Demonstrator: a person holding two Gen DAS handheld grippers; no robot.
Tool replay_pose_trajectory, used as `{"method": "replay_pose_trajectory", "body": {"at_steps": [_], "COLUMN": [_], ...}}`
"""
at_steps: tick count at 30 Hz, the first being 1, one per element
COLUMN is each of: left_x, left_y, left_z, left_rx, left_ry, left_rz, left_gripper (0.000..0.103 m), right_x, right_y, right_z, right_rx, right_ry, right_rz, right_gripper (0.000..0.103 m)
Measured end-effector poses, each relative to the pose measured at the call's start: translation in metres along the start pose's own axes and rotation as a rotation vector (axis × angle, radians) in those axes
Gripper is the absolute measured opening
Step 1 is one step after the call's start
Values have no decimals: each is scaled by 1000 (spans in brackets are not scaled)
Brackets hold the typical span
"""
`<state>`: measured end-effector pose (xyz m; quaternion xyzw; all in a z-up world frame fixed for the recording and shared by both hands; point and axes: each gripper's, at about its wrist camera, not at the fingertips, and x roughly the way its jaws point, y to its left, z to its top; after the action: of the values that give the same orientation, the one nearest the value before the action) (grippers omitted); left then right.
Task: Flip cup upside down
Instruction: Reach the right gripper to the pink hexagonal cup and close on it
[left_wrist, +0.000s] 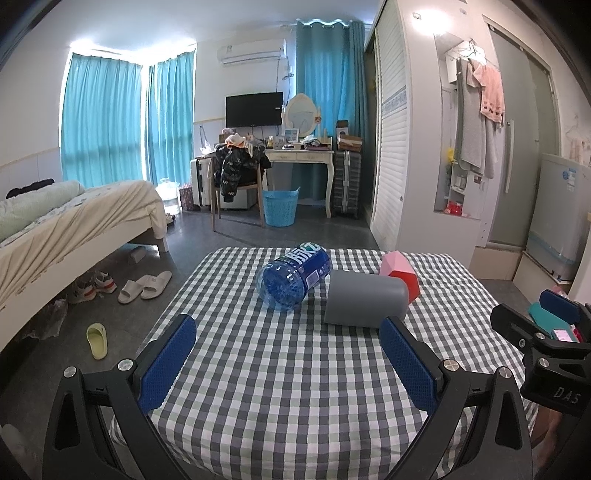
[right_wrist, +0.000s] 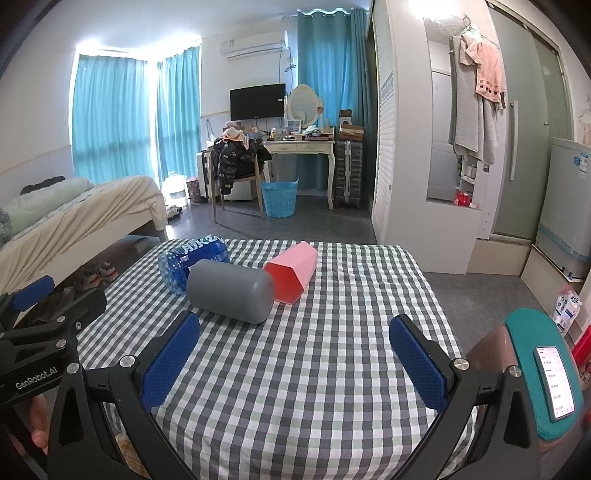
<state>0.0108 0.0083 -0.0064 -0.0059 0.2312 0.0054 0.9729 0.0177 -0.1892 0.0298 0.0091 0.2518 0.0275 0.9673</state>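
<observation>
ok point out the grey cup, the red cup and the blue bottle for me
grey cup (right_wrist: 231, 293), right wrist view, on the middle of its side wall
red cup (right_wrist: 295, 271), right wrist view, on its upper flat side
blue bottle (left_wrist: 295, 275), left wrist view, on its ribbed body just below the label

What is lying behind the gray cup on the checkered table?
Behind the gray cup lie a blue water bottle and a red-pink hexagonal cup, both on their sides. The gray cup hides the bottle's near side.
</observation>
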Motion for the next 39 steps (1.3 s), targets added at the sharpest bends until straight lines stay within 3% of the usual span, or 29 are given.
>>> {"method": "replay_pose_trajectory", "body": {"at_steps": [9, 19, 28, 35, 39], "left_x": [42, 110, 156, 172, 176], "left_y": [13, 38, 59, 70, 76], "left_z": [16, 47, 50, 47, 42], "left_rx": [-35, -54, -99, -123, -140], "left_ry": [45, 76, 115, 135, 147], "left_rz": [24, 94, 124, 117, 118], "left_gripper": [103, 103, 103, 103, 103], "right_x": [29, 116, 216, 255, 273], "right_y": [-4, -7, -5, -12, -17], "right_z": [23, 74, 76, 78, 73], "right_rx": [4, 47, 74, 107, 132], "right_ry": [37, 121, 337, 440, 512], "right_rz": [-24, -49, -65, -36, -23], "right_gripper": [103, 103, 103, 100, 91]}}
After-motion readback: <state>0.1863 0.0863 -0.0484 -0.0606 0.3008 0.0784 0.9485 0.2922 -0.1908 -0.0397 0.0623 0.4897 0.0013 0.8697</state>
